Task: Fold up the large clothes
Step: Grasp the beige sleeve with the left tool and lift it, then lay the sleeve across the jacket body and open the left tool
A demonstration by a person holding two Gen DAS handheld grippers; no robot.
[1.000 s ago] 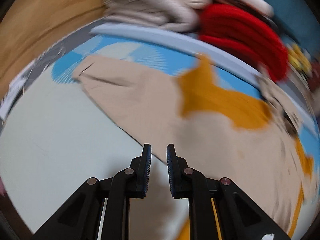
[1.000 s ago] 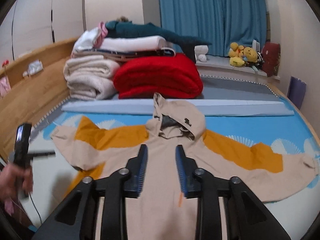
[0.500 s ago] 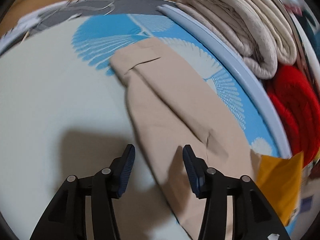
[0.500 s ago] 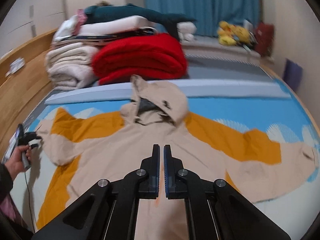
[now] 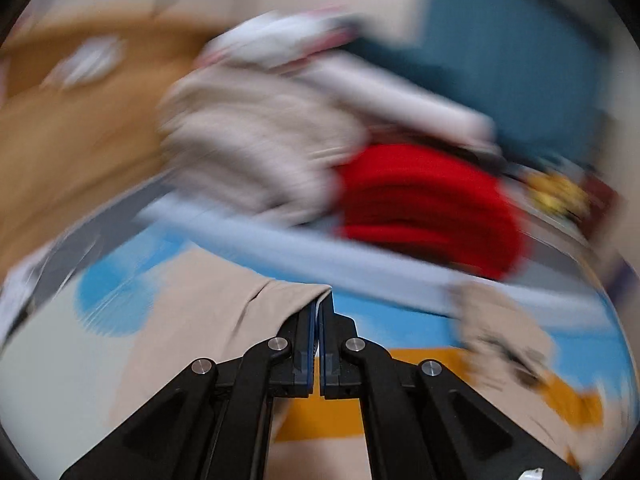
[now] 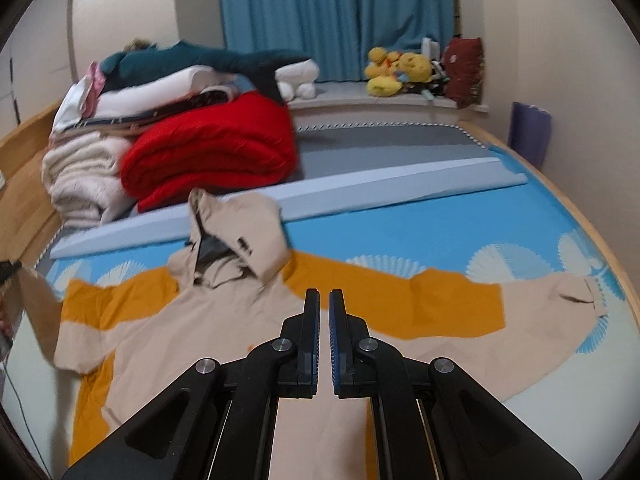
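A beige and orange hooded jacket (image 6: 224, 320) lies spread face up on the blue patterned bed sheet (image 6: 440, 236), hood (image 6: 240, 236) toward the pillows. My left gripper (image 5: 323, 300) is shut on the end of the jacket's beige left sleeve (image 5: 224, 304), whose cloth runs up into the pads. In the right wrist view that sleeve (image 6: 36, 296) is raised off the bed at the far left edge. My right gripper (image 6: 324, 296) hovers over the jacket's chest, shut with nothing between its fingers. The right sleeve (image 6: 560, 300) lies flat, stretched out to the right.
A folded red blanket (image 6: 212, 156) and a stack of folded bedding (image 6: 84, 172) sit at the head of the bed behind a long pale blue bolster (image 6: 360, 192). Plush toys (image 6: 400, 68) line the window ledge. A wooden bed frame (image 6: 24, 136) runs along the left.
My left gripper closed on the sleeve end and lifted it, its view swinging up toward the bedding. My right gripper went from open to shut and moved right over the jacket.
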